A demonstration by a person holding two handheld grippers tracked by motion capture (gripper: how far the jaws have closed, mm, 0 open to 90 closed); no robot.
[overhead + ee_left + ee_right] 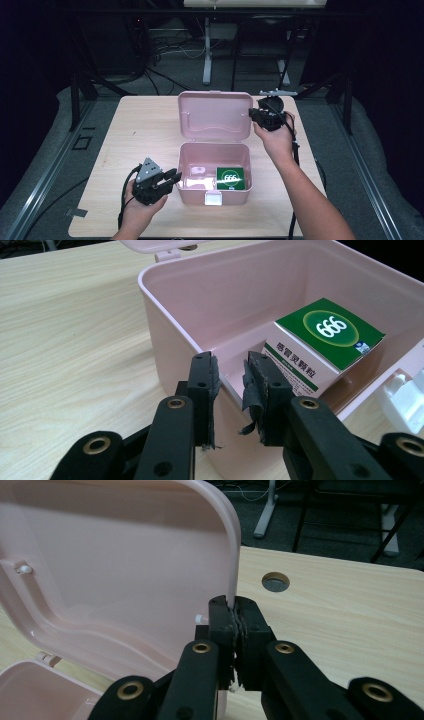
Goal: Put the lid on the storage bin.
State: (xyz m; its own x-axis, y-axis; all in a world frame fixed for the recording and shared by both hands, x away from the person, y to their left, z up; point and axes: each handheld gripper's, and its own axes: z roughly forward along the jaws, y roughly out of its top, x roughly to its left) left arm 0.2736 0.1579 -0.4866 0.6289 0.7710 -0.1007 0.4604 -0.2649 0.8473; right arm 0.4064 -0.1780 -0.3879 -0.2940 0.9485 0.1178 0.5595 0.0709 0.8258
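Note:
A pink plastic box [186, 165] stands open on the wooden table, its lid [215, 115] raised upright behind it. Inside at the right lies a green and white carton marked 666 [230, 179] [327, 335]. My left gripper [173, 181] [231, 374] is at the box's left wall [165, 335], one jaw outside and one inside, closed on the rim. My right gripper [254, 116] [235, 617] is shut on the right edge of the lid [125, 565]. A white latch [214, 198] [405, 400] hangs at the box's front.
A round cable hole [275, 581] sits in the table [140, 130] just right of the lid. Beyond the table's far edge stand a white desk leg [207, 50], dark frames and floor cables. Bare wood lies to the left of the box.

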